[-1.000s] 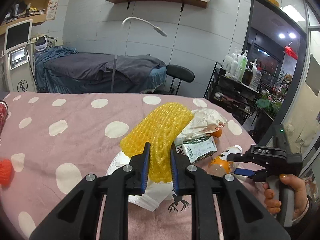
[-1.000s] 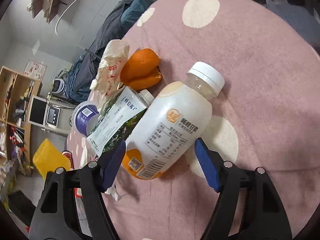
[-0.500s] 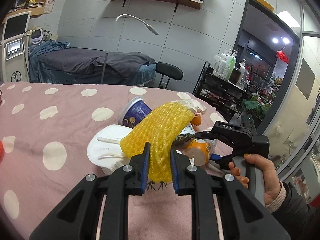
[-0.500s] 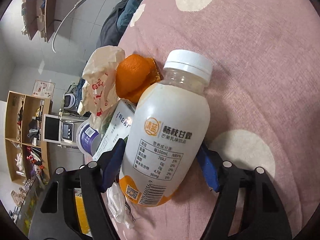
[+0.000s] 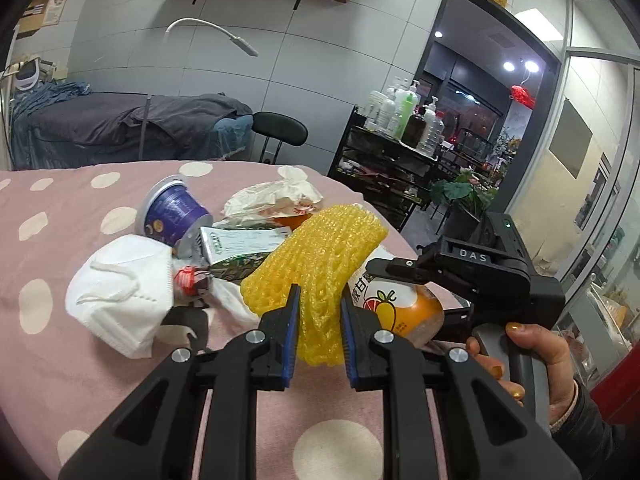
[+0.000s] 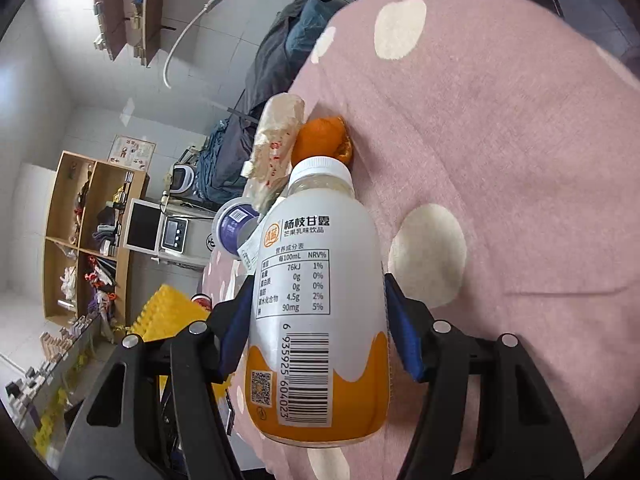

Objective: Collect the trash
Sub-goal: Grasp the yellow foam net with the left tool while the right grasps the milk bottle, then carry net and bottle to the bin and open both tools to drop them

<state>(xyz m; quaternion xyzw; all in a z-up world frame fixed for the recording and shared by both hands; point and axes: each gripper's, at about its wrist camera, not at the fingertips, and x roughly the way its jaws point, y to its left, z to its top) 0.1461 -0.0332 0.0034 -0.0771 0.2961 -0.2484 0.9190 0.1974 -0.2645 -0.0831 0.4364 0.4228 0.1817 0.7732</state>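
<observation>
My left gripper (image 5: 318, 300) is shut on a yellow foam fruit net (image 5: 320, 264) and holds it above the pink dotted bed cover (image 5: 80, 380). My right gripper (image 6: 318, 292) is shut on a white and orange drink bottle (image 6: 320, 312), its cap pointing away; the bottle also shows in the left wrist view (image 5: 396, 308), just right of the net. On the cover lie a white face mask (image 5: 120, 300), a purple yogurt cup (image 5: 172, 212), a green carton (image 5: 244, 244), a crumpled paper wrapper (image 5: 276, 198) and an orange peel (image 6: 320, 142).
The cover's edge drops off at the right toward a black trolley with bottles (image 5: 400, 128). A grey treatment bed (image 5: 120, 124) and a black stool (image 5: 280, 128) stand behind. A small red-topped item (image 5: 188, 278) lies by the mask.
My right gripper has closed in around the bottle and gripped it. My left gripper has swung right with the net, close beside the right gripper.
</observation>
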